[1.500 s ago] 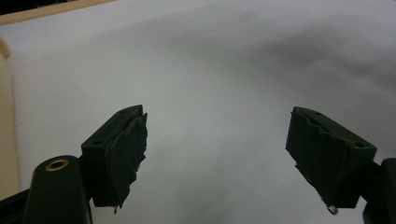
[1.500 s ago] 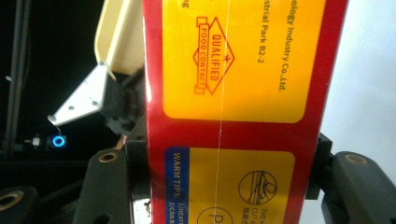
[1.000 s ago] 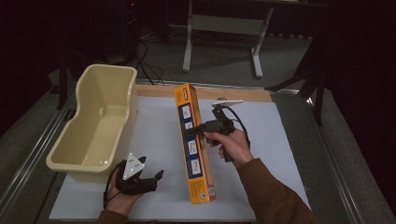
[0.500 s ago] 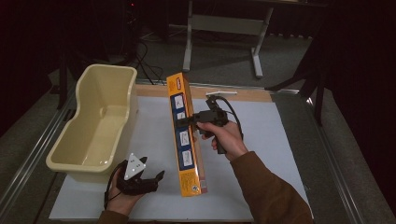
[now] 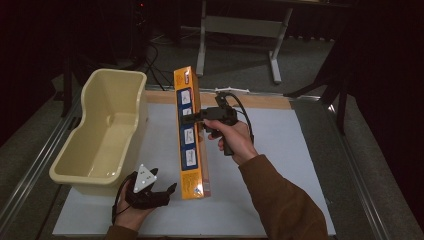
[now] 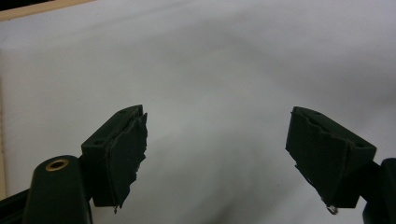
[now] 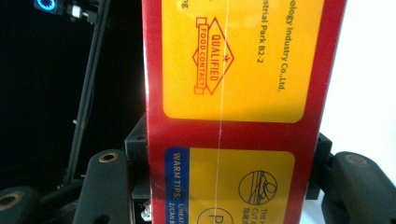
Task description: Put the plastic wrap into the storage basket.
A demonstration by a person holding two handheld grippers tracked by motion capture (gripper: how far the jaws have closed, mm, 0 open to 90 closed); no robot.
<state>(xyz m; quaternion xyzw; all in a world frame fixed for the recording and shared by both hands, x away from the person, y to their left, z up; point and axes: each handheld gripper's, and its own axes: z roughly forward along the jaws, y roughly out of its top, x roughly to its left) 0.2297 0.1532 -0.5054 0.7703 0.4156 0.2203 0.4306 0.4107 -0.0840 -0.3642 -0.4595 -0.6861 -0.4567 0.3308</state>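
High view: right gripper [image 5: 200,118] pinches the long orange box [image 5: 191,135] near its upper middle, box lifted over the white table [image 5: 280,165], long axis running near to far; the tub [image 5: 107,132] lies to its left. Left gripper [image 5: 150,192] rests low by the tub's near corner

Left gripper view: jaws spread, nothing between

Right gripper view: box [image 7: 233,112] clamped between both jaws

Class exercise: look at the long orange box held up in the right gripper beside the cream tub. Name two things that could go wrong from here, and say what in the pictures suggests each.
1. The right gripper clamps the long orange box near its upper part, so the long lower end could swing or slip in the jaws.
2. The cream tub looks scarcely longer than the box; it might catch the rim.
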